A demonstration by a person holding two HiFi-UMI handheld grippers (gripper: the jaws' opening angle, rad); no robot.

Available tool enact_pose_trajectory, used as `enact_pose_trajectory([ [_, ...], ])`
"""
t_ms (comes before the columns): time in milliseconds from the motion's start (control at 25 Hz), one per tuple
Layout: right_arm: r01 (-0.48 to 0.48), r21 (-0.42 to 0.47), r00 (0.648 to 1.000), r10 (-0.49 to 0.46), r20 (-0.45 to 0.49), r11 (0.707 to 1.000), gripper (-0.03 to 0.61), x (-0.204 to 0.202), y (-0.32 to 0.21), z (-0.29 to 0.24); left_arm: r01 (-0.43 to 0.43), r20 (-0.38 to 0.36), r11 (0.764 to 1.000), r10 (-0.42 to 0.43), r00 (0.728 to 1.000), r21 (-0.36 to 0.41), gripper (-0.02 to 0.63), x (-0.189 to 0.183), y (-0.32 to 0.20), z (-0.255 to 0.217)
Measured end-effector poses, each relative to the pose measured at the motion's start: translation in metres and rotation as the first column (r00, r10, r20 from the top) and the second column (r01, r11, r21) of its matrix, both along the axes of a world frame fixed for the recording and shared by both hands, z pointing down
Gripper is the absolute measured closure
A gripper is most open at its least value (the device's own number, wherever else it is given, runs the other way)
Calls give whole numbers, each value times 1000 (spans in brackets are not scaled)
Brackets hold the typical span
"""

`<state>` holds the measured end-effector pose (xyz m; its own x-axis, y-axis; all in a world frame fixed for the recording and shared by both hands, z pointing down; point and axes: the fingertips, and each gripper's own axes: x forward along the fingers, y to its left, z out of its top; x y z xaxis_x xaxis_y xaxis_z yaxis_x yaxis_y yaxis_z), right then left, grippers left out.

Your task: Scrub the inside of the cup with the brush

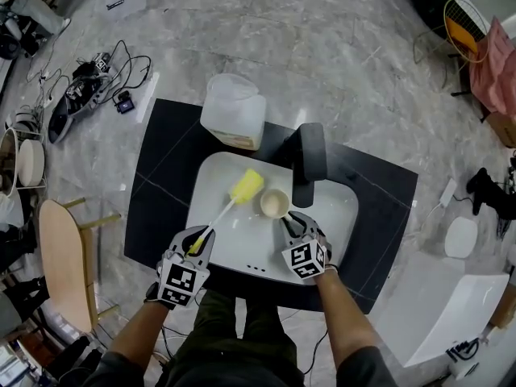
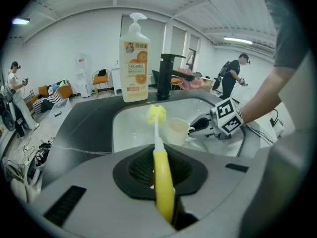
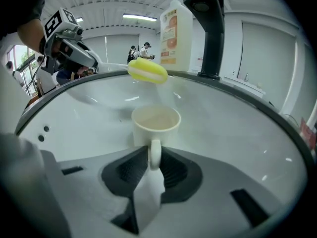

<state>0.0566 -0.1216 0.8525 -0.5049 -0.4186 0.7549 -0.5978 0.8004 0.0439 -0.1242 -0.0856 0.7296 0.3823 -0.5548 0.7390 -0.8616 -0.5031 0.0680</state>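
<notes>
A cream cup (image 1: 274,203) stands upright in the white sink (image 1: 339,216). My right gripper (image 1: 293,225) reaches it from the near side. In the right gripper view the cup (image 3: 155,123) has its handle between the jaws of my right gripper (image 3: 154,158), and the pads press on it. My left gripper (image 1: 198,243) is shut on the yellow handle of a brush (image 1: 244,188). Its yellow head hangs above the sink, left of the cup and outside it. The left gripper view shows the brush (image 2: 162,177) running forward toward the cup (image 2: 177,131).
A black faucet (image 1: 310,156) stands at the sink's back edge, just beyond the cup. A soap bottle (image 1: 234,111) sits on the black counter (image 1: 161,184) behind the sink. A wooden chair (image 1: 64,256) is on the left. Cables lie on the floor.
</notes>
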Motion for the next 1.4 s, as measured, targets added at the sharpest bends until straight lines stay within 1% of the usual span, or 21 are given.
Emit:
enact_pose_trajectory([
  [80,4,-1,1000,-4,8,1000,522,0,0,-1,1,3,1000,-1,1000,-2,581,-1,0,1],
  [240,-5,-1,999,5,35,1000,528,-2,-1,-4,-1,6,1000,1,1000,-6,581,-2,1,3],
  [440,-38,-14,993,39,108,999,531,-9,-4,-16,-4,8,1000,4,1000,-8,581,-3,2,2],
  [600,-81,-37,982,86,167,996,535,-9,-4,-22,1,9,1000,-1,1000,-9,581,-5,3,1],
  [680,-91,-40,979,96,182,995,535,-10,-3,-25,2,9,1000,-2,1000,-8,581,-6,4,0],
  [920,-68,12,992,67,107,998,537,0,2,-48,-20,0,1000,20,1000,-9,581,-5,9,-9],
  [1160,-29,40,996,25,80,999,537,12,16,-85,-57,-17,998,57,998,5,581,-1,17,-33],
  [1400,-12,91,998,6,62,996,538,17,27,-138,-126,-33,992,127,991,26,583,5,32,-67],
])
